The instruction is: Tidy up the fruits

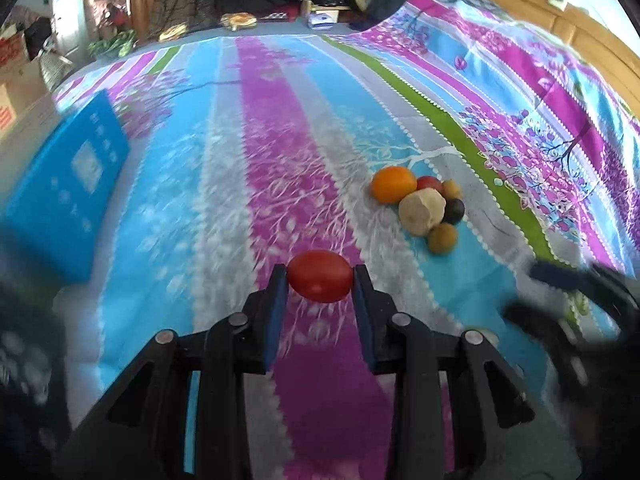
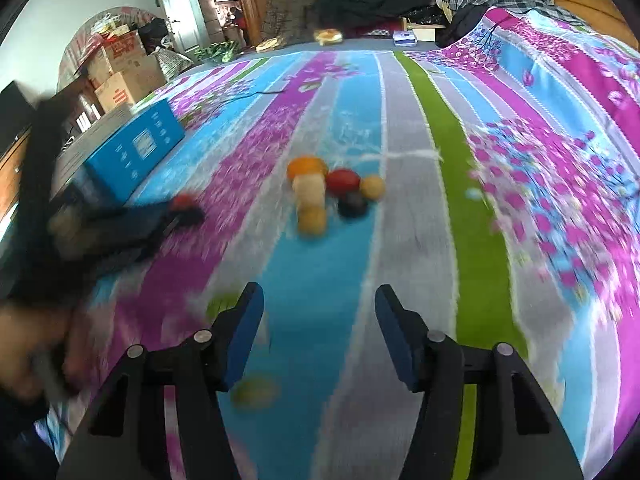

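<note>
- Left claw: your blue pads are clamped on a red tomato, one pad at each end of it, held above the magenta stripe of the bedspread.
- Right claw: your fingers stand wide apart with nothing between them, over the blue and grey stripes (the view is smeared by motion).
- Fruit pile: a cluster sits on the bed ahead and to the right of your left claw, the pieces touching one another.
- Orange: at the far left of the pile, round and bright.
- Pale peeled fruit: the largest piece, cream-coloured, leaning against the orange.
- Small red fruit: behind the pale one, partly hidden.
- Dark plum-like fruit: on the pile's right side.
- Two brownish-yellow round fruits: one at the near edge, one at the far right.
- Loose yellowish-green fruit: lies apart from the pile, just beside your right claw's left finger (too blurred to name).
- Blue box: rests on the bed's left side, well apart from the pile.
- Cardboard cartons: stacked beyond the bed, at the left.
</note>
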